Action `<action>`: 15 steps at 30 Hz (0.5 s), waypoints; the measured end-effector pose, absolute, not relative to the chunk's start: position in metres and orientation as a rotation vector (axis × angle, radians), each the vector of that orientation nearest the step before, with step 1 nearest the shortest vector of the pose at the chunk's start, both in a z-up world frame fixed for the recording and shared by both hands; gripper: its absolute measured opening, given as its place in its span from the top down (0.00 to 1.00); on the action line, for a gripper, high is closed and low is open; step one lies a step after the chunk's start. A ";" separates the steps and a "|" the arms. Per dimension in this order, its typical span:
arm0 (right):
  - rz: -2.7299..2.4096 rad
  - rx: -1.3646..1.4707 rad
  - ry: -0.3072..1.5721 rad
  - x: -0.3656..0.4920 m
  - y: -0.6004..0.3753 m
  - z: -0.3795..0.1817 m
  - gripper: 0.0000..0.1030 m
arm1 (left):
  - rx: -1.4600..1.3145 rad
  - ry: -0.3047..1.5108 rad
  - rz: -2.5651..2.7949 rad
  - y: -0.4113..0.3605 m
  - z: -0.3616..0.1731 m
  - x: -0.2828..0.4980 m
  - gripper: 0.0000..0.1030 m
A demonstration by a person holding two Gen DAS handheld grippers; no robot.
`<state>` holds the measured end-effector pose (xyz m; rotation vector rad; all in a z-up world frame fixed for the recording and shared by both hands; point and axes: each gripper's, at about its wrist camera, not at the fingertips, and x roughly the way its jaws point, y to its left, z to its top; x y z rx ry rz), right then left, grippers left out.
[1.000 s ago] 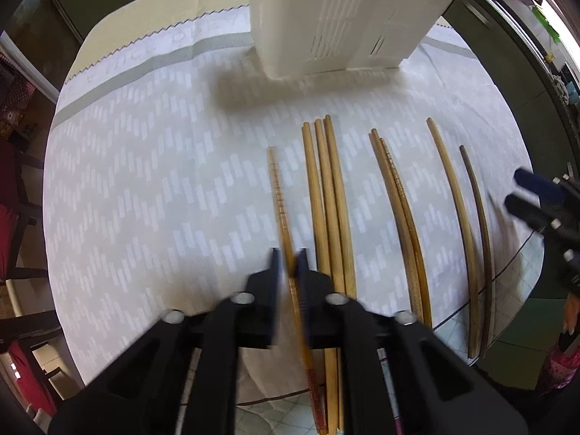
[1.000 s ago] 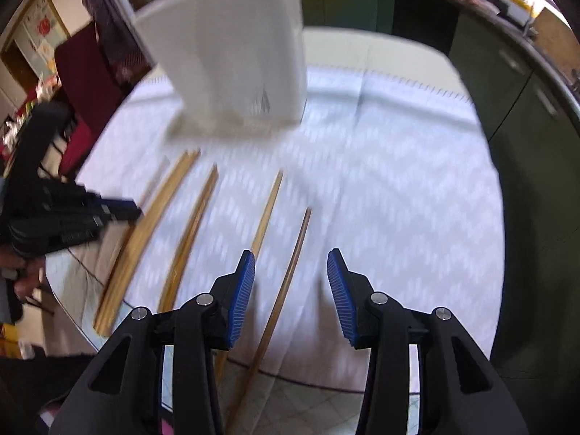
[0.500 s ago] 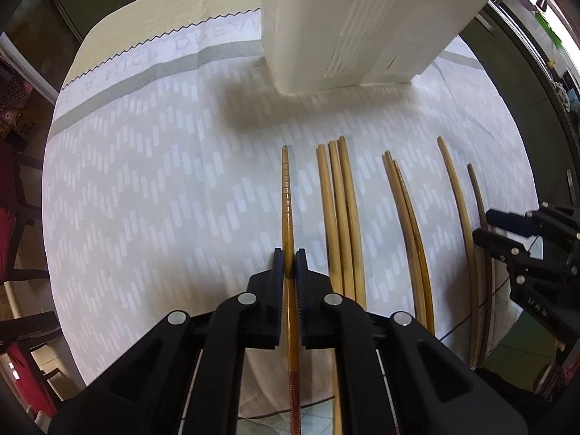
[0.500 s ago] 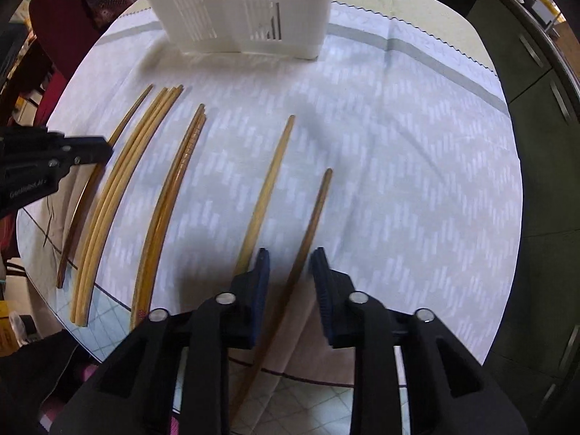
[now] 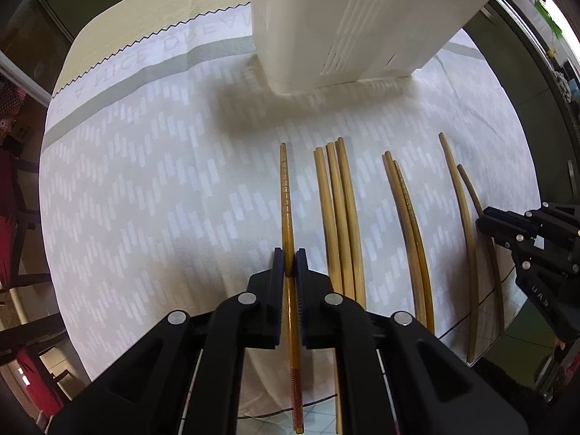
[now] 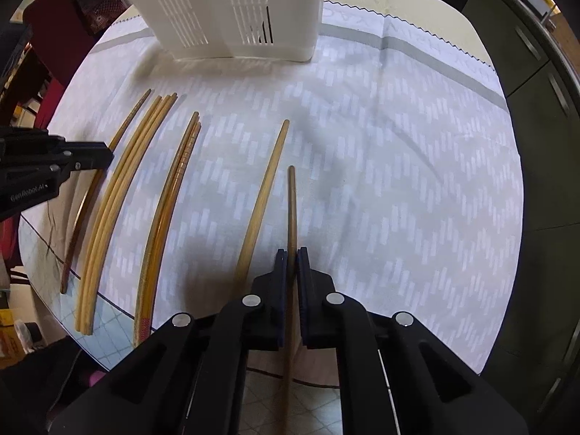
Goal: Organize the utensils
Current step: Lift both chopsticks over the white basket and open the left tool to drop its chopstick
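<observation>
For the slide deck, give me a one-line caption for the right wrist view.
Right hand-held gripper shut on dark chopstick, beside other chopsticks before a white utensil holder.

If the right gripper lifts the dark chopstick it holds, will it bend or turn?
The dark chopstick looks like stiff wood, so it should hardly bend. The right gripper grips it near mid-length, so tilting seems unlikely. Being thin and smooth, it might slip or swivel between the pads.

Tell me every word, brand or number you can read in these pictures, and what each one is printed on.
"GenRobot.AI": white print on the side of the left gripper, seen from the right wrist view.
"A NICE DREAM": pale woven letters along the tablecloth border, upside down, cut off behind the white slotted utensil holder.
Tablecloth border lettering in the right view: too blurred.
Letters on the right gripper: too small.
</observation>
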<state>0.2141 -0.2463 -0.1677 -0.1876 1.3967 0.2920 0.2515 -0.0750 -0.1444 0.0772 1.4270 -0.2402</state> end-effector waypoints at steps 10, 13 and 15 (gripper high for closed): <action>0.359 -0.034 1.227 0.214 -0.270 -0.121 0.94 | 0.020 1.241 -0.249 -0.070 -0.101 0.225 0.94; 0.356 -0.009 1.179 0.214 -0.279 -0.108 0.94 | 0.008 1.165 -0.253 -0.063 -0.080 0.218 0.94; 0.361 0.009 1.133 0.205 -0.279 -0.096 0.94 | 0.003 1.128 -0.253 -0.060 -0.068 0.213 0.94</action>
